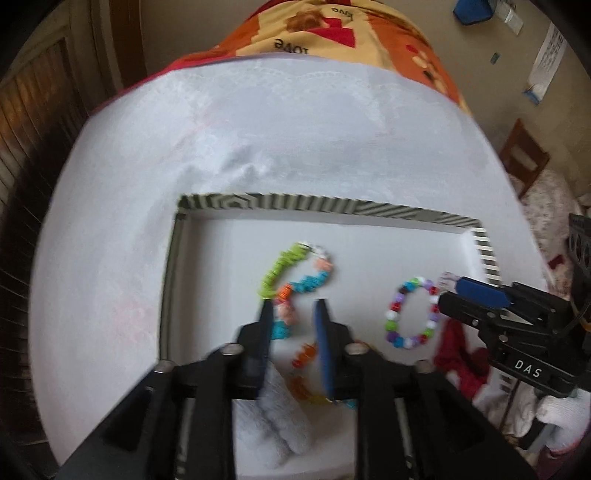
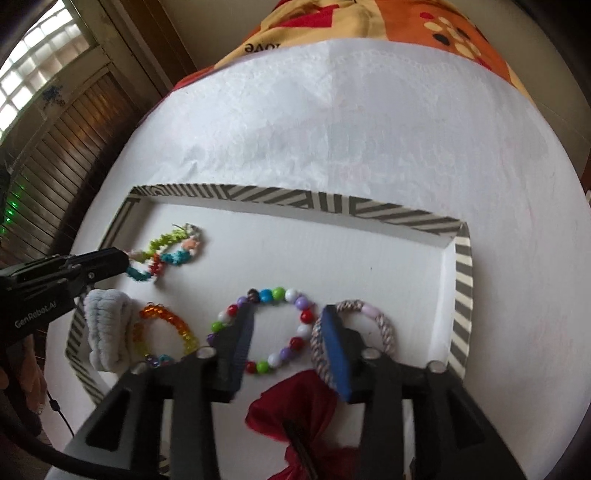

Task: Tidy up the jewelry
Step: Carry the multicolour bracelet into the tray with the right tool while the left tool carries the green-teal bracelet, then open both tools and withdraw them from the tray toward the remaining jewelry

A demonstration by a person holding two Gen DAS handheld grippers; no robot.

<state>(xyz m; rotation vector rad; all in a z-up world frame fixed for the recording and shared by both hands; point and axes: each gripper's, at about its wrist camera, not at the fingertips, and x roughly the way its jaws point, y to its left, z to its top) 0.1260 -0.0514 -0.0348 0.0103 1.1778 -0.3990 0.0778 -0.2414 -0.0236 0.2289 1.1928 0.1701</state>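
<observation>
A white tray with a striped rim (image 2: 463, 280) (image 1: 332, 206) lies on the white cloth. In it lie a twisted green, teal and peach bracelet (image 1: 295, 275) (image 2: 173, 247), a multicoloured bead bracelet (image 2: 271, 326) (image 1: 412, 312), an orange-rainbow bead bracelet (image 2: 168, 328) (image 1: 304, 373), a pink-grey braided band (image 2: 354, 332), a white scrunchie (image 2: 107, 332) (image 1: 277, 417) and a red bow (image 2: 295, 417) (image 1: 461, 354). My left gripper (image 1: 293, 308) is open over the twisted bracelet's near end. My right gripper (image 2: 288, 314) is open above the bead bracelet, the braided band by its right finger.
The tray sits on a round table covered by white cloth (image 2: 332, 110), with a patterned orange cloth (image 2: 369, 22) beyond. Wooden shutters (image 2: 74, 129) stand to the left. A wooden chair (image 1: 524, 155) is at the right.
</observation>
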